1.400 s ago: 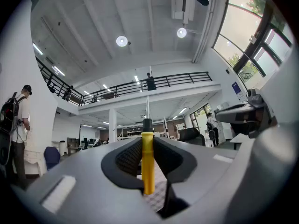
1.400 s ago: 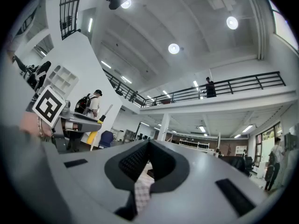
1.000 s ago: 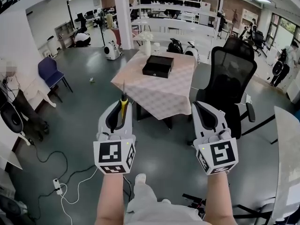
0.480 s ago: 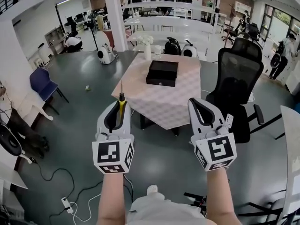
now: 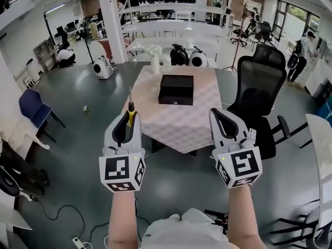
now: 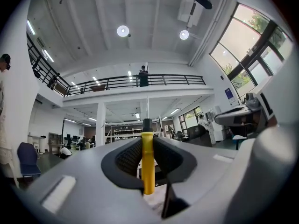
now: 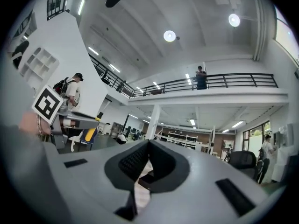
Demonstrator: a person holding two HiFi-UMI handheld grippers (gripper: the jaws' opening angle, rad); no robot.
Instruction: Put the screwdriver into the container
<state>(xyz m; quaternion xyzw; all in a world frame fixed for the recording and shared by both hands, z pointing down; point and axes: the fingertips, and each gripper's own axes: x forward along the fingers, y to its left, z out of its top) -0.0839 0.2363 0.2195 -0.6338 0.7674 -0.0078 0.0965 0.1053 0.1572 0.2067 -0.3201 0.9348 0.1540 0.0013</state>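
Observation:
A screwdriver (image 5: 130, 117) with a yellow handle stands upright between the jaws of my left gripper (image 5: 127, 117), which is shut on the handle. Its thin metal shaft points up and away. In the left gripper view the yellow handle (image 6: 147, 162) sits pinched between the dark pads of the left gripper (image 6: 147, 141). The container (image 5: 176, 88) is a black box lying on a table with a checked cloth (image 5: 179, 121), ahead of both grippers. My right gripper (image 5: 214, 113) is held beside the left one, shut with nothing in it (image 7: 148, 143).
A black office chair (image 5: 258, 95) stands to the right of the table. A white vase (image 5: 154, 62) stands at the table's far edge. A blue chair (image 5: 31, 107) is at the left, and cables (image 5: 57, 211) lie on the grey floor. Shelving and people are far behind.
The table and the black container have come closer and sit lower in the head view. Both grippers keep the same pose, with the screwdriver still held in the left one.

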